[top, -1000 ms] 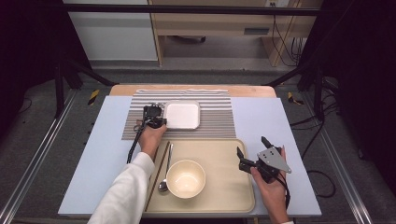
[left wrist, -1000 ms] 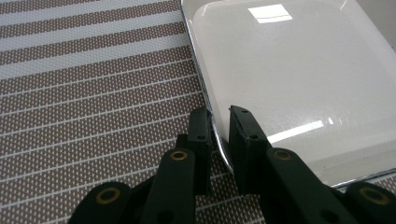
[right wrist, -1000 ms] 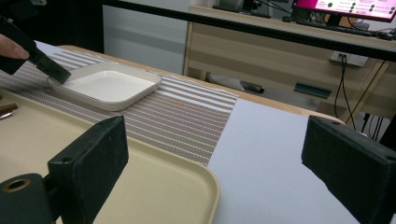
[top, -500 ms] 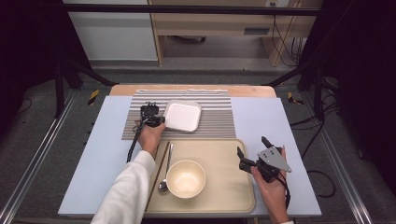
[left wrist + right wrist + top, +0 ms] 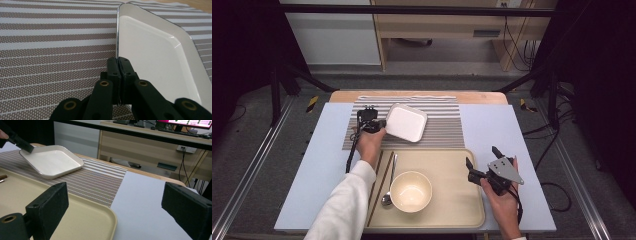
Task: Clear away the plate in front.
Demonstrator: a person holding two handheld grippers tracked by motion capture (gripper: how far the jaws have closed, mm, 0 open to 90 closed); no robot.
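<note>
One white square plate [image 5: 406, 122], on striped placemat [image 5: 442, 131], had turned and lifted at its left edge since second before. Left tool [image 5: 371, 121] had just closed; pads pinched plate rim. Right tool [image 5: 482, 161] unmoved, spread wide, nothing held, above beige tray [image 5: 452, 200]. Bowl [image 5: 411, 191] on tray.

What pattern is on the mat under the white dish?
Brown and white stripes on the mat, clearest in the left gripper view.

A glossy white square plate [image 5: 406, 122] lay on a brown-and-white striped woven placemat [image 5: 439, 131]. The rectangular plastic tray [image 5: 452, 200] was beige, the round bowl [image 5: 411, 191] cream.
</note>
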